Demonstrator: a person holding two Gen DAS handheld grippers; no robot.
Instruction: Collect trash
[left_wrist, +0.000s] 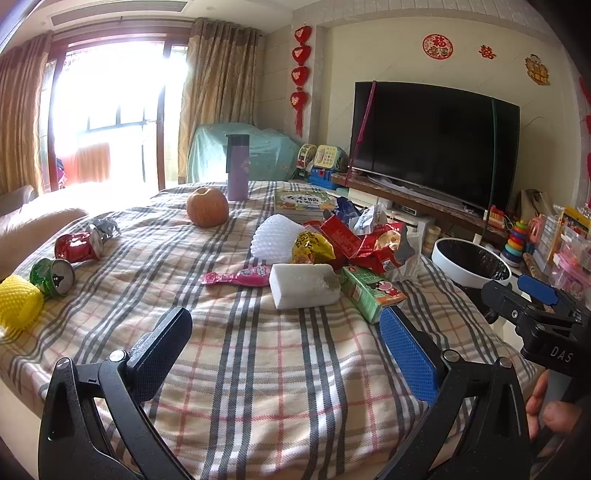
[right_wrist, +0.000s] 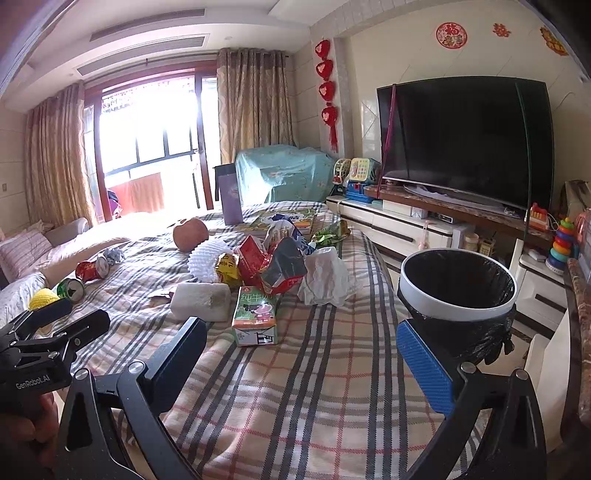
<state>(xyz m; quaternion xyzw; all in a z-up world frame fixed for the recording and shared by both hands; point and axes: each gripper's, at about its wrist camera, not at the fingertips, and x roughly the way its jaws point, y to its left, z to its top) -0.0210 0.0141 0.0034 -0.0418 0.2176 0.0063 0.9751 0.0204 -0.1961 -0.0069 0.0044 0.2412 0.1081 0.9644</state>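
Across the plaid-covered table (left_wrist: 258, 369), from left to right, a yellow foam net (left_wrist: 18, 301), a green can (left_wrist: 51, 276), a red can (left_wrist: 79, 245), a pink wrapper (left_wrist: 240, 277), a white foam block (left_wrist: 304, 285), a green milk carton (left_wrist: 371, 293) and a heap of snack wrappers (left_wrist: 365, 243) are all still lying uncollected. Beyond the table's right edge, the bin (right_wrist: 458, 288) with its black liner is standing ready, showing no trash inside as far as can be seen. Both the left gripper (left_wrist: 286, 350) and the right gripper (right_wrist: 301, 365) are hovering with jaws spread wide and gripping nothing, so the task is looking barely begun.

plaid bed (left_wrist: 258, 369): cans (left_wrist: 79, 247) far left, apple (left_wrist: 207, 211) far, foam block (left_wrist: 304, 285) and carton (left_wrist: 371, 291) near wrapper pile (left_wrist: 354, 240) right.
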